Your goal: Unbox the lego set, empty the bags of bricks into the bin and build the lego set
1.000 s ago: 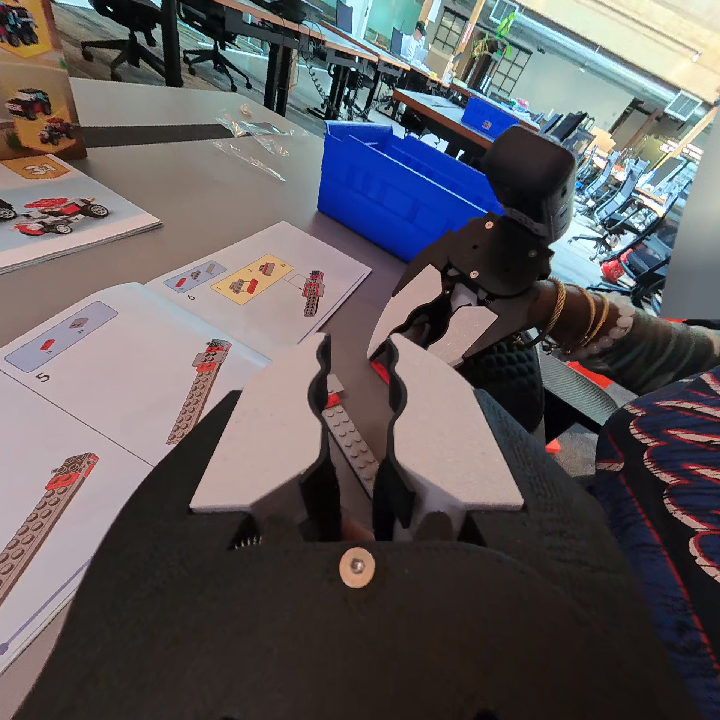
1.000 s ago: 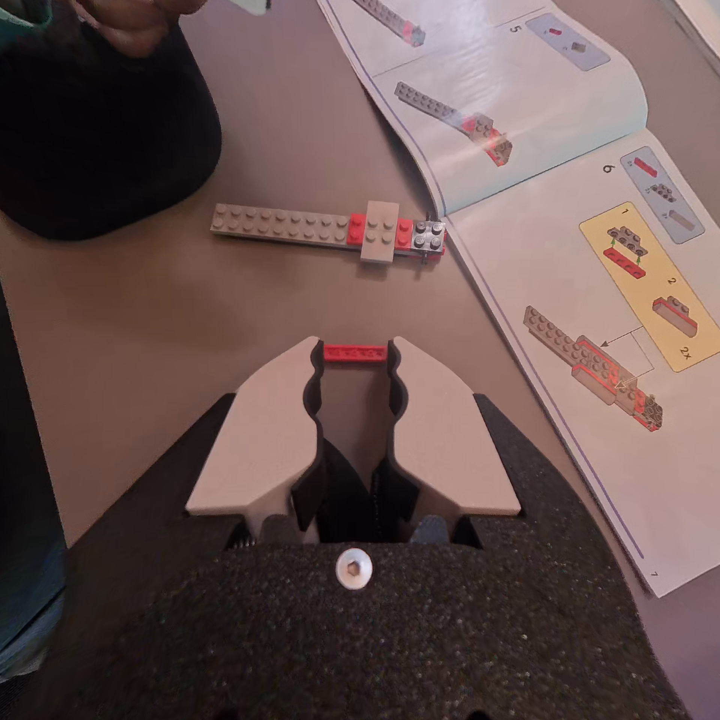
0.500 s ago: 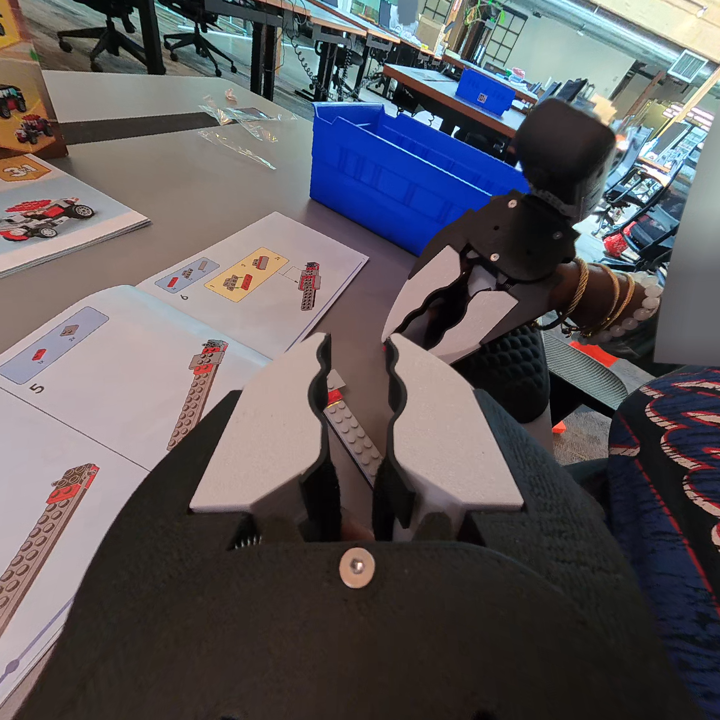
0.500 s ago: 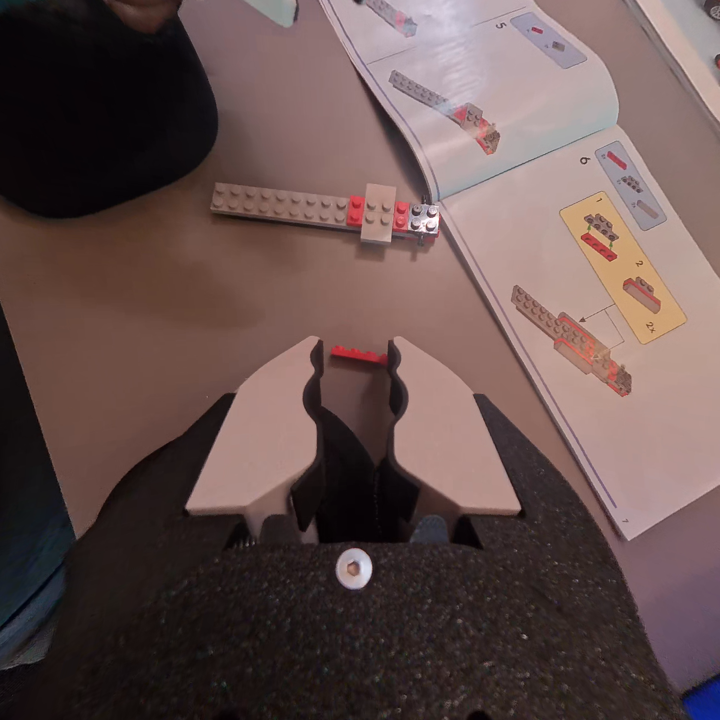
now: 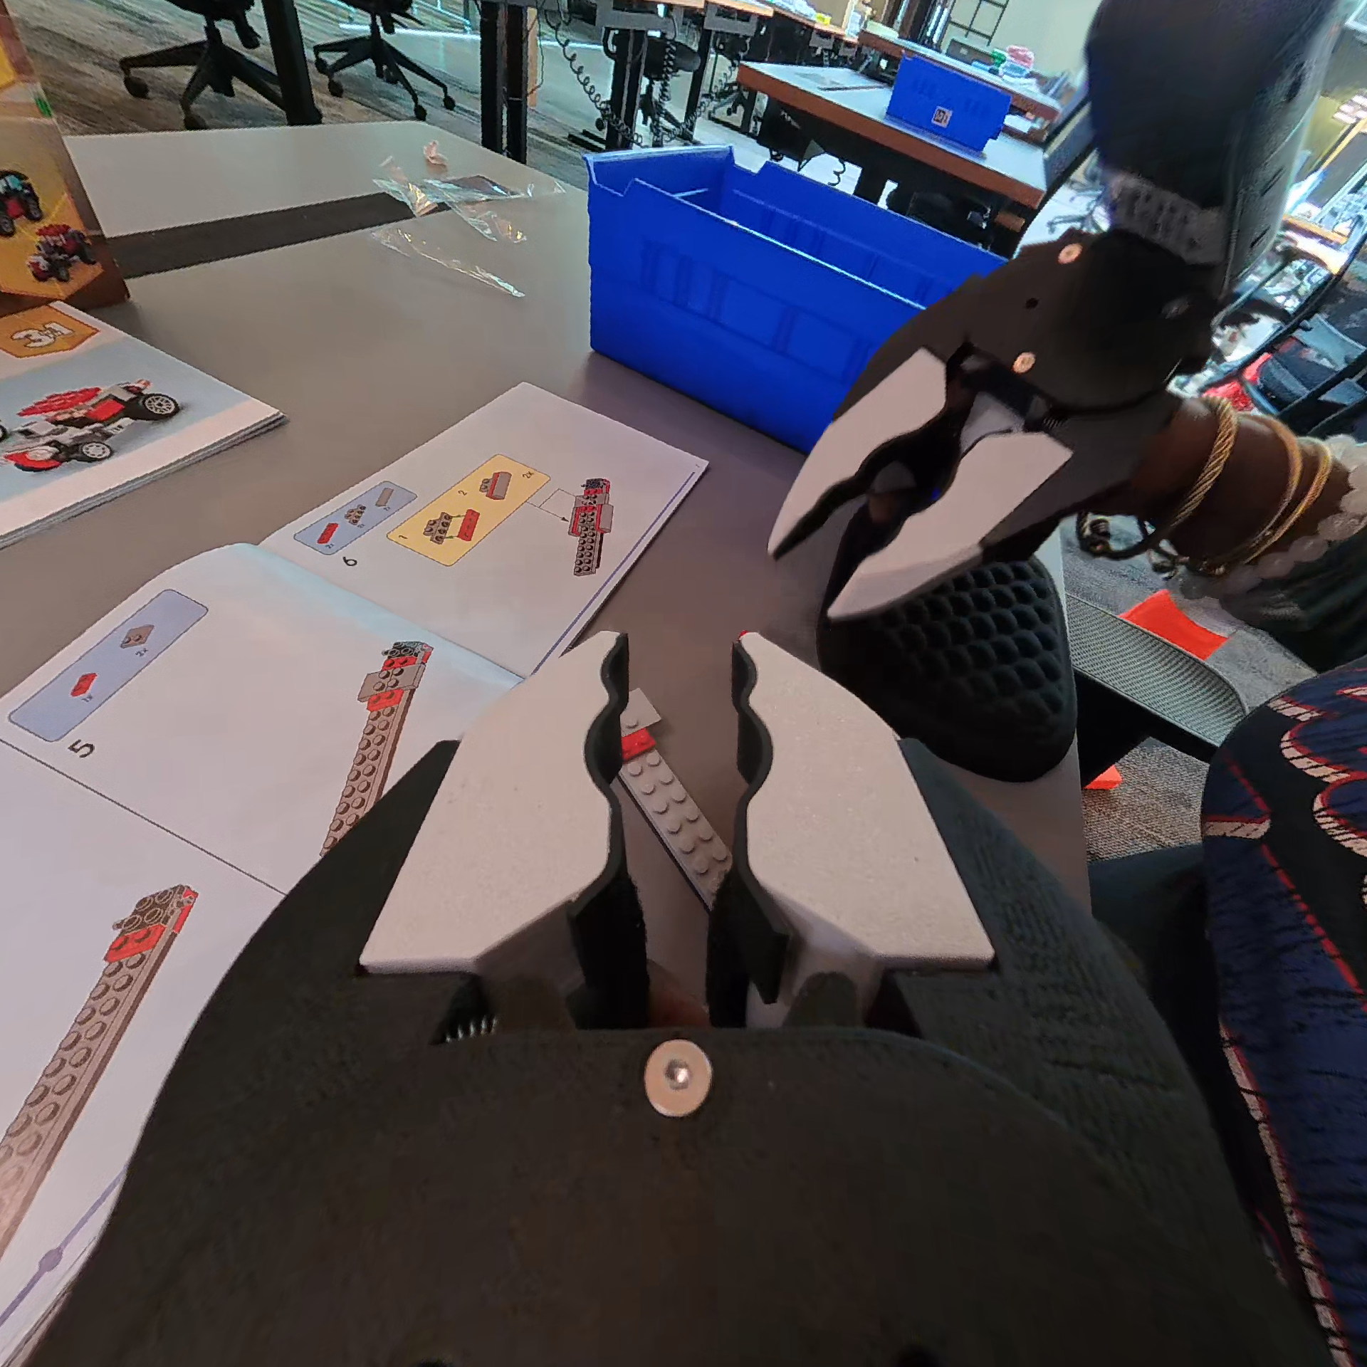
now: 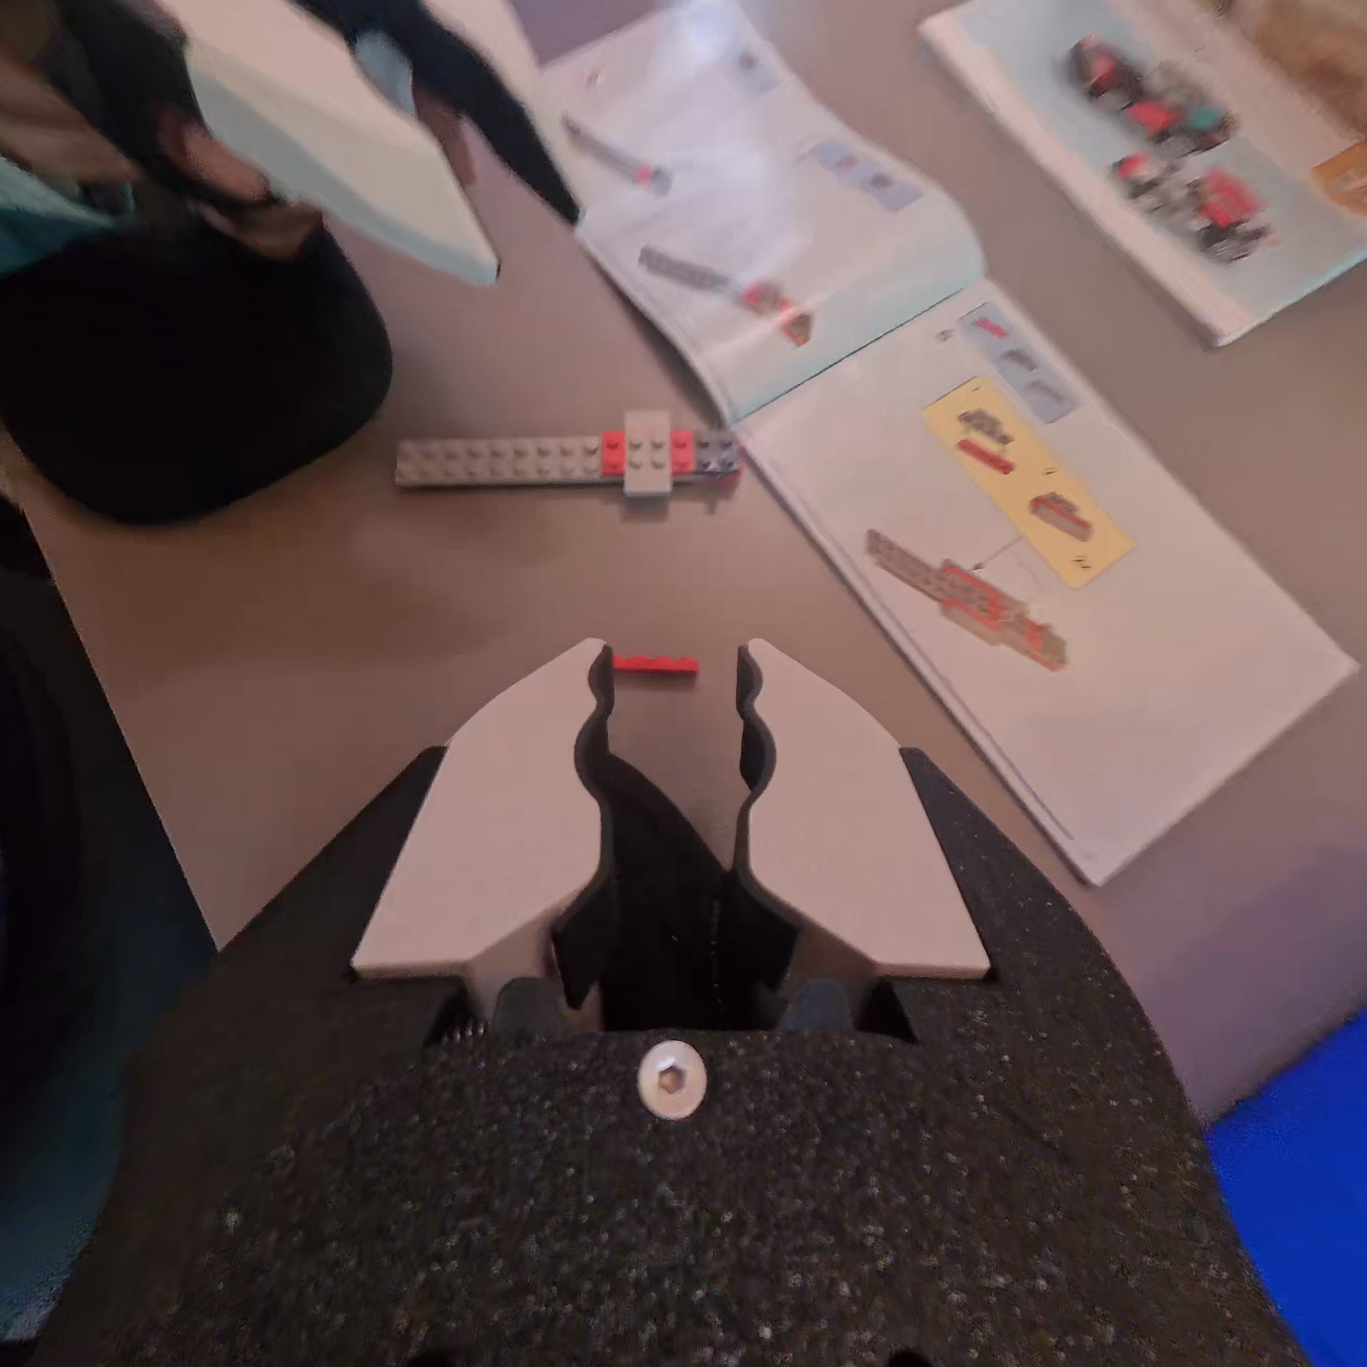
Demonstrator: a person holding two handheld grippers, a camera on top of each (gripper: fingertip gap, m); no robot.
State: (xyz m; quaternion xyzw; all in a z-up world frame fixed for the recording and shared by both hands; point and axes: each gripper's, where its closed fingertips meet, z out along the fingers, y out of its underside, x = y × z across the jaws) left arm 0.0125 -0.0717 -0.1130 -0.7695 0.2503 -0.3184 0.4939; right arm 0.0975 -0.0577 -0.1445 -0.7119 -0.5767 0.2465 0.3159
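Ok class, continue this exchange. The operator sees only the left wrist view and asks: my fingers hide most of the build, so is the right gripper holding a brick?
Observer: No. The right gripper is open. A small red plate sits against one fingertip, with a gap to the other.
Operator: What is at the build's far end?
Observer: The build ends in red bricks, a grey cross plate and a dark piece, right beside the booklet.
Operator: Is my gripper touching it?
Observer: It seems not. In the right wrist view, the left gripper is open, and its tips show apart from the build.
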